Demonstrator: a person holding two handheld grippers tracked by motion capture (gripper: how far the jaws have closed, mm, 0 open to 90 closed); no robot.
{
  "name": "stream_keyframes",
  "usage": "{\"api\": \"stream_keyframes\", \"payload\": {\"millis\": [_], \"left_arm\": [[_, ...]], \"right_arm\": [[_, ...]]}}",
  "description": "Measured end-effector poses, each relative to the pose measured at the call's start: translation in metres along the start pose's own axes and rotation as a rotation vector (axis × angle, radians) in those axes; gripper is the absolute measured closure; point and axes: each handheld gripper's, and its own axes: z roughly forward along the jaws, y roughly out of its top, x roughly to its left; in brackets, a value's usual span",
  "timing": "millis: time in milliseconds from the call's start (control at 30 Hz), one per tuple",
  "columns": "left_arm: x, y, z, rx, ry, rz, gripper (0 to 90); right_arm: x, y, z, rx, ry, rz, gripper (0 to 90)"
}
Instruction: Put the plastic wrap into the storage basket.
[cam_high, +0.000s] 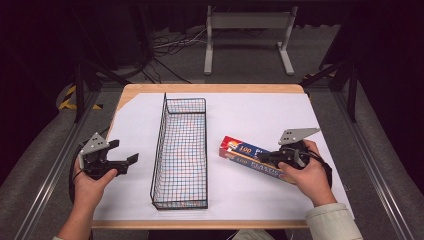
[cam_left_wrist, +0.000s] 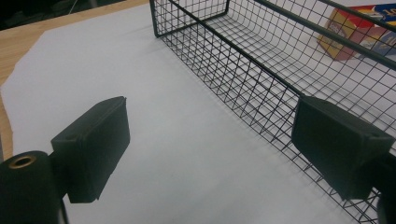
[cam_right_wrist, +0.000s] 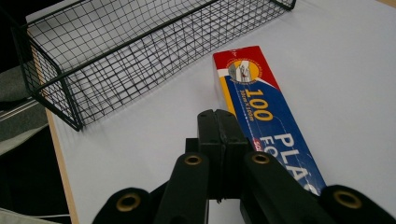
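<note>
In the high view, a long black wire-mesh basket (cam_high: 181, 152) is set lengthwise at the table's middle, with a long red, blue and yellow cardboard box (cam_high: 246, 156) laid just to its right, probably within reach for loading. In the left gripper view, the left gripper (cam_left_wrist: 210, 140) is held spread beside the basket's left wall, nothing between its jaws. In the right gripper view, the right gripper (cam_right_wrist: 217, 122) is pressed together, empty, over the box's near left edge, seemingly poised to take it.

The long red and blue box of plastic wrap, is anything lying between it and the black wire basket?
Nothing visible does. Only bare white paper separates the long red and blue box from the black wire basket, though the basket's near wall stands upright, so the box must clear it.
</note>
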Motion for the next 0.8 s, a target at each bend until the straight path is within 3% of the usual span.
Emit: {"api": "stream_keyframes", "payload": {"millis": [300,500,800], "left_arm": [[0.001,0.0,0.001,0.004,0.001,-0.019,12.1],[0.001,0.0,0.0,-0.002,-0.005,-0.014,11.9],[0.002,0.0,0.001,0.004,-0.007,-0.02,11.9]], "right_arm": [[0.004,0.008,0.024,0.057,0.014,-0.017,90.0],[0.005,0.009,0.05,0.156,0.013,-0.02,90.0],[0.009,0.012,0.076,0.26,-0.034,-0.046,89.7]]}}
